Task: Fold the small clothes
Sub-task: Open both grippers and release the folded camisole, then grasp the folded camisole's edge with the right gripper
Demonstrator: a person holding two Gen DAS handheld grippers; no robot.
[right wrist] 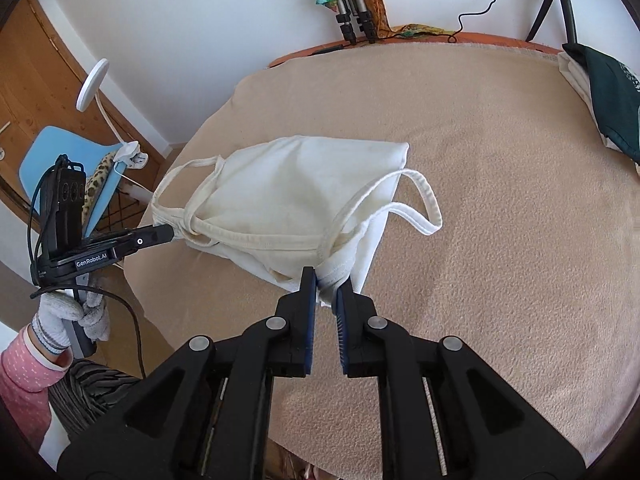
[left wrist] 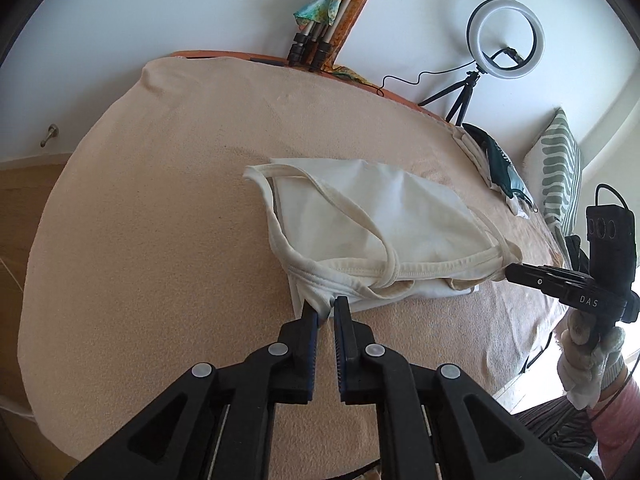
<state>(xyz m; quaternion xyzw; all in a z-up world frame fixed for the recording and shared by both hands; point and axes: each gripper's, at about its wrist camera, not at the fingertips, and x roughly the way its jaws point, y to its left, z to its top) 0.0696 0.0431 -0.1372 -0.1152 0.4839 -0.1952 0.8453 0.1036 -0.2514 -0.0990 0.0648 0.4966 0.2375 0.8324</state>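
- A cream-white cotton sleeveless top (left wrist: 372, 216) with thin straps lies folded over on the beige fleece blanket (left wrist: 160, 220) that covers the bed, near its middle.
- The left hand-held gripper (left wrist: 325, 307) has its black fingers narrowed on the near corner of the top's hem; cloth sits between the blue pads.
- The right hand-held gripper (right wrist: 329, 280) pinches the other near corner; its jaws stand a little apart with the bunched hem between them and the pads touching it.
- In the right wrist view, a hand in a white knitted glove (right wrist: 70, 316) with a pink sleeve holds the left tool's handle.
- One strap loop (right wrist: 424, 204) lies free on the blanket, beside the top.
- A stack of folded clothes with a dark green garment (right wrist: 608, 96) on top rests at the far right edge of the bed.
- A ring light on a small black tripod (left wrist: 506, 38) stands by the white wall.
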